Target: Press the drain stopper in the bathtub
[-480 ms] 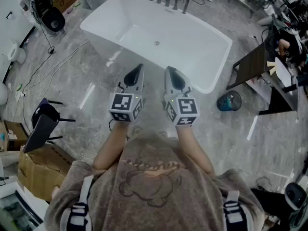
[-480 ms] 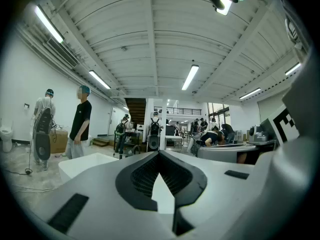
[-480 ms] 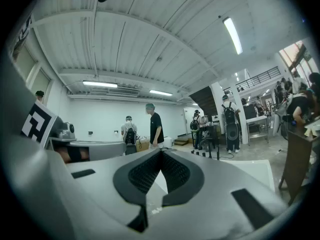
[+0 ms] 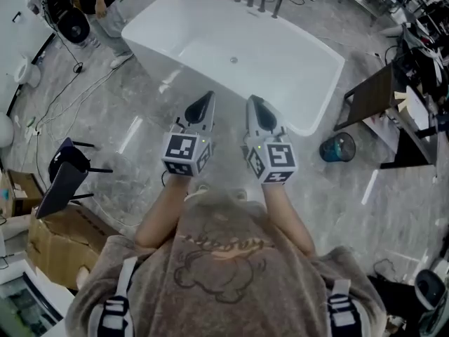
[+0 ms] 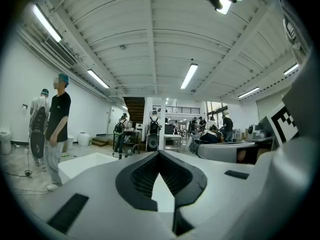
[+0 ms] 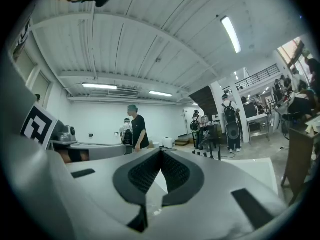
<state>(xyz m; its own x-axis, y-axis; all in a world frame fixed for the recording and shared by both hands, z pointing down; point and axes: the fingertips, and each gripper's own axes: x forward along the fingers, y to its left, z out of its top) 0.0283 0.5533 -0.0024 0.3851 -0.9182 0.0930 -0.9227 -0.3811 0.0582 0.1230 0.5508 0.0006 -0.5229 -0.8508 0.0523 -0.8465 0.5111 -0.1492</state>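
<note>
Fingers are resting together, empty, on left gripper and right gripper; I am facing white oval bathtub, judging the next move a reach down to small round metal drain stopper.

No words, brands or numbers can be read anywhere; the square black-and-white markers on each tool's cube carry patterns, not text.
</note>
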